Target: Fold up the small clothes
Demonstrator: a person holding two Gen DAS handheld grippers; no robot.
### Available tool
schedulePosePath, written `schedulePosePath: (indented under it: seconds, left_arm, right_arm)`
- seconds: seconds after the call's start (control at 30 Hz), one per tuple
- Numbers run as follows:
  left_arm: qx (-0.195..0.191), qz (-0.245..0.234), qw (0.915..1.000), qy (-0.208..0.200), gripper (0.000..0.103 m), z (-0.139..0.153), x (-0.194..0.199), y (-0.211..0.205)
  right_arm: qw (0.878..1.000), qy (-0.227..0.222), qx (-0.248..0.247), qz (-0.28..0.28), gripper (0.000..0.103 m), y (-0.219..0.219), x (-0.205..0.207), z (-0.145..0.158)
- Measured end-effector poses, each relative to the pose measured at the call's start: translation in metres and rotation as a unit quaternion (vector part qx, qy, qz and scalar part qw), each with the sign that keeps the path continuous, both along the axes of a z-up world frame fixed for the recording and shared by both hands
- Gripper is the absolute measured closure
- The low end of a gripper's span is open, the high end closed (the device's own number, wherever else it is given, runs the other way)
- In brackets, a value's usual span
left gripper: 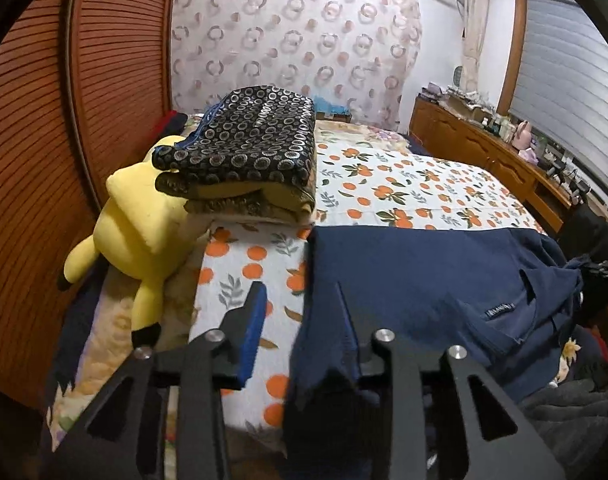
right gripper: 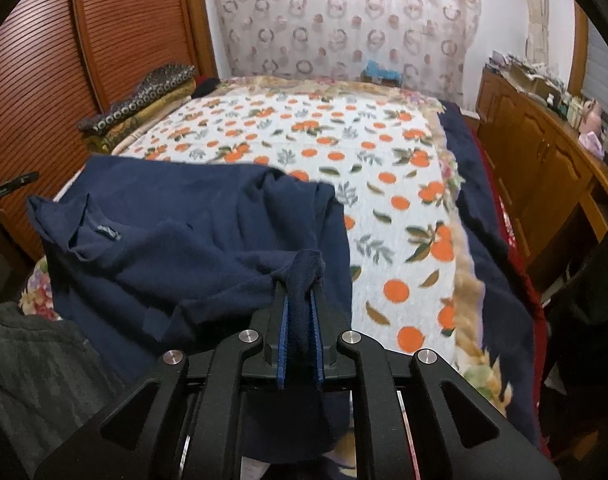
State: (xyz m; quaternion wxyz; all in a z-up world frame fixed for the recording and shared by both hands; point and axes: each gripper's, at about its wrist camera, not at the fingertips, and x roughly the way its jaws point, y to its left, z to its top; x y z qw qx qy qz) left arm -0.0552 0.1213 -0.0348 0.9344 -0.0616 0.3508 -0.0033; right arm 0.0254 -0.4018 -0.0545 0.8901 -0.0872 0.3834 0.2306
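A navy blue garment lies spread on the orange-print bedsheet; it also shows in the right wrist view. My left gripper is open at the garment's left edge; cloth drapes over its right finger, and the left finger is bare over the sheet. My right gripper is shut on a bunched corner of the garment, with cloth hanging between the blue pads.
A yellow plush toy and a stack of folded patterned blankets lie at the bed's left by the wooden wardrobe. A wooden dresser stands to the right. Dark grey cloth lies near left.
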Motion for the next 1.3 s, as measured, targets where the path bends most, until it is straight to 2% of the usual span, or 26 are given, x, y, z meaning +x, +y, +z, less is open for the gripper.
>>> schedulePosePath:
  seconds: [0.13, 0.2, 0.23, 0.43, 0.63, 0.8, 1.0, 1.2, 1.3]
  left_arm:
    - [0.014, -0.01, 0.9998, 0.012, 0.064, -0.004, 0.03, -0.003]
    - [0.017, -0.019, 0.9995, 0.019, 0.064, -0.008, 0.045, -0.006]
    - [0.017, -0.023, 0.9994, 0.021, 0.064, -0.009, 0.051, -0.007]
    - [0.039, -0.036, 0.9975, 0.047, 0.064, -0.025, 0.09, -0.015]
    - [0.036, -0.035, 0.995, 0.087, 0.064, -0.046, 0.114, -0.009]
    - [0.024, -0.039, 0.9937, 0.102, 0.064, -0.057, 0.118, -0.004]
    - [0.006, -0.041, 0.9933, 0.108, 0.064, -0.06, 0.121, 0.003]
    - [-0.007, -0.044, 0.9921, 0.117, 0.064, -0.06, 0.126, 0.005]
    - [-0.013, -0.053, 0.9928, 0.107, 0.064, -0.056, 0.123, 0.005]
  right_arm:
    - [1.0, -0.03, -0.007, 0.004, 0.084, 0.005, 0.001, 0.021]
    - [0.999, -0.045, -0.012, 0.005, 0.069, 0.009, 0.006, 0.03]
    - [0.999, -0.052, -0.017, 0.005, 0.067, 0.012, 0.01, 0.033]
    - [0.998, -0.058, -0.028, 0.018, 0.065, 0.032, 0.043, 0.03]
    - [0.999, -0.02, -0.034, 0.029, 0.063, 0.046, 0.078, 0.004]
    - [0.999, 0.01, -0.043, 0.024, 0.059, 0.049, 0.102, -0.022]
    - [0.998, 0.055, -0.025, 0.005, 0.052, 0.041, 0.123, -0.043]
    - [0.998, 0.054, -0.017, 0.01, 0.051, 0.042, 0.122, -0.045]
    - [0.998, 0.051, -0.023, 0.015, 0.051, 0.045, 0.121, -0.046]
